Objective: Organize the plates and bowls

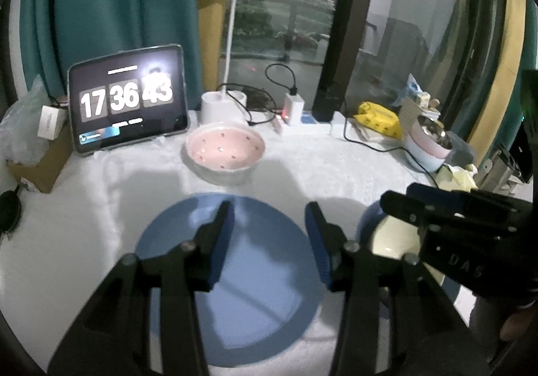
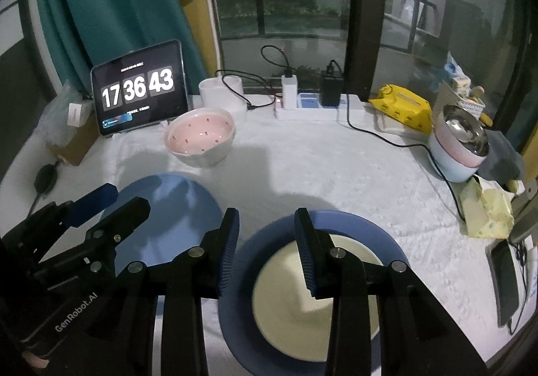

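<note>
A light blue plate lies on the white table under my left gripper, which is open and empty above it. The plate also shows in the right wrist view. A blue bowl with a cream inside sits to its right; my right gripper is open, its jaws astride the bowl's near-left rim. In the left wrist view the bowl is partly hidden by the right gripper. A pink bowl with small dots stands farther back.
A tablet clock, a white lamp, chargers and cables line the back. A yellow pack and stacked bowls with a steel one stand at the right. A box is at left, a phone at right.
</note>
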`<state>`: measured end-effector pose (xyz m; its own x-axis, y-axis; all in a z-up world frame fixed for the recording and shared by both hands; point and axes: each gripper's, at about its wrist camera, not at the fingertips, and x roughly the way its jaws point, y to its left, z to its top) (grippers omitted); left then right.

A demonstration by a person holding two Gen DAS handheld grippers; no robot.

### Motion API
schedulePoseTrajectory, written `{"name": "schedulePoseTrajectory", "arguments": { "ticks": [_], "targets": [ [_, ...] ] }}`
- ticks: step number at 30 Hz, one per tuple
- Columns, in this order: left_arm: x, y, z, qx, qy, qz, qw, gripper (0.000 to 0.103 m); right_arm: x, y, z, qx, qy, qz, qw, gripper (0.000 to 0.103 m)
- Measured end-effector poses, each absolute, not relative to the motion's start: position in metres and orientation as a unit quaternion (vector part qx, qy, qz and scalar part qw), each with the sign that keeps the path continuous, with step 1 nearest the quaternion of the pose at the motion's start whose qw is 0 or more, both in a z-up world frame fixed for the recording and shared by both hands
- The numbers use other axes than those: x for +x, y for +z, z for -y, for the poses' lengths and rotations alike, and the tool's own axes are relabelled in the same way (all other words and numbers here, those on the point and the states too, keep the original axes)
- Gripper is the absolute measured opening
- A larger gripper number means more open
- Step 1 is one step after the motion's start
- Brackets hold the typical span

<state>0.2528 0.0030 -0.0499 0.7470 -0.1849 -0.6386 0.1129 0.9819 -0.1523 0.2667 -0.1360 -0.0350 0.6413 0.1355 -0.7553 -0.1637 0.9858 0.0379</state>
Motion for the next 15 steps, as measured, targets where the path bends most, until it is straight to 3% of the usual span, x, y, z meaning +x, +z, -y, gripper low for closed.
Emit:
{"name": "schedulePoseTrajectory", "arguments": {
  "ticks": [15],
  "targets": [
    [0.273,-0.05,-0.039,-0.057,-0.066,-0.342,0.936,0.045,0.294,-0.038,0.099,-0.03,0.096,-0.421,0.902,0.036]
  ]
}}
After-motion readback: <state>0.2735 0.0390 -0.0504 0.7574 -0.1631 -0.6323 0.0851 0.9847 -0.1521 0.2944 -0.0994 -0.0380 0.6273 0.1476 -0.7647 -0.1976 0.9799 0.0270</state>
